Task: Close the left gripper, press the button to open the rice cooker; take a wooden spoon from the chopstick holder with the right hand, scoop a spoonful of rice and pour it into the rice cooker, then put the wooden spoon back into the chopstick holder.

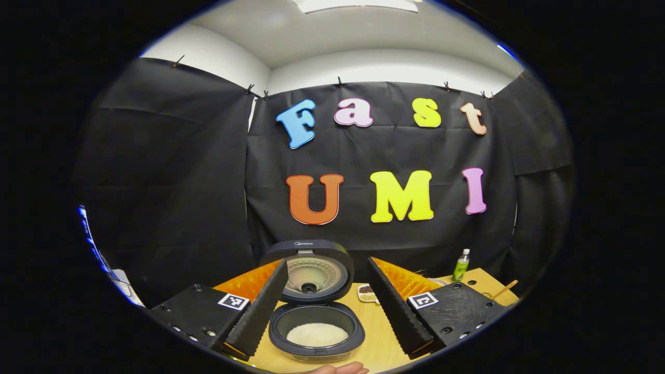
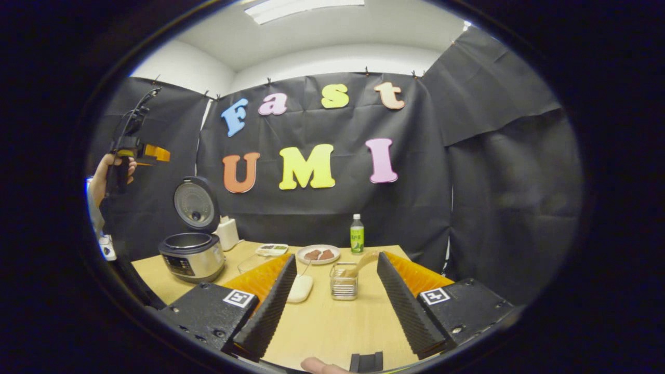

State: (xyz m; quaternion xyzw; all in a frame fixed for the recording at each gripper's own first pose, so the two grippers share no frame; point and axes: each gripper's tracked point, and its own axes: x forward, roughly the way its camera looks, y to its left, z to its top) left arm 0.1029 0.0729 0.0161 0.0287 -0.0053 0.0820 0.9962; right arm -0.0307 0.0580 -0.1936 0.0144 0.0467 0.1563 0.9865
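The rice cooker [image 1: 317, 332] stands open below my left gripper [image 1: 327, 262], its lid [image 1: 311, 270] upright and white rice in the pot. The left gripper is open and holds nothing, well above the cooker. In the right gripper view the cooker [image 2: 192, 254] sits at the table's left, and a hand holds the left gripper [image 2: 130, 150] high above it. The wire chopstick holder [image 2: 343, 284] stands just ahead of my open, empty right gripper [image 2: 336, 257], with the wooden spoon [image 2: 362, 261] leaning in it.
On the wooden table [image 2: 332, 322] lie a white dish [image 2: 300, 288], a plate of food [image 2: 318, 253], a small tray [image 2: 273, 249] and a green bottle [image 2: 356, 235]. A white box [image 2: 227, 232] stands behind the cooker. Black cloth walls close in the back and sides.
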